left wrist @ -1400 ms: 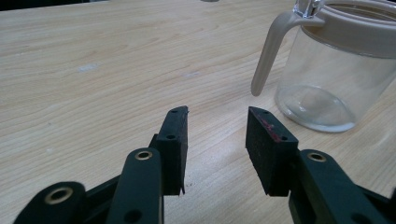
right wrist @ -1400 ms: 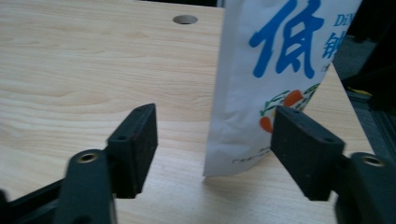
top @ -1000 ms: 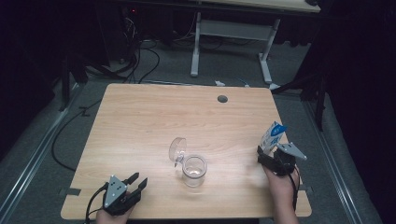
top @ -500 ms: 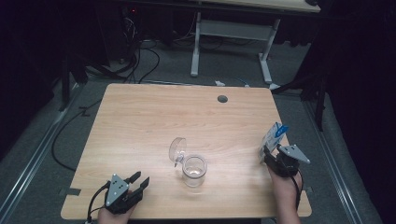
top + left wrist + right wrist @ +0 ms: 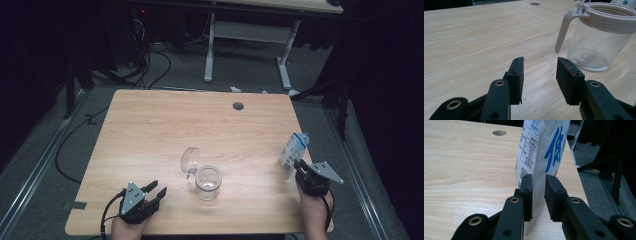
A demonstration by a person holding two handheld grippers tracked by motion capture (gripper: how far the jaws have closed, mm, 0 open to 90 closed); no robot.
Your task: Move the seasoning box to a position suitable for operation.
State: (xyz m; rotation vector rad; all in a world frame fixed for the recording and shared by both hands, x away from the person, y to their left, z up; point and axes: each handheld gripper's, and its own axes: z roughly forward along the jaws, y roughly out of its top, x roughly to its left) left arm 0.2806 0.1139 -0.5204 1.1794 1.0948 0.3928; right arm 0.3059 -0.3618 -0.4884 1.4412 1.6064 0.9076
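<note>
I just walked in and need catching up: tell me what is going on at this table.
A person works at a wooden table with a gripper in each hand. The right gripper has just been closing on an upright white pouch with blue print near the table's right edge, and its pads now pinch the pouch's lower part. The left gripper rests open near the front left corner, holding nothing. A clear jar with a beige handle stands in the middle, lid flipped up.

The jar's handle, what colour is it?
The handle is pale beige, matching the jar's rim; the jar itself is clear. The left gripper view shows it best.
</note>
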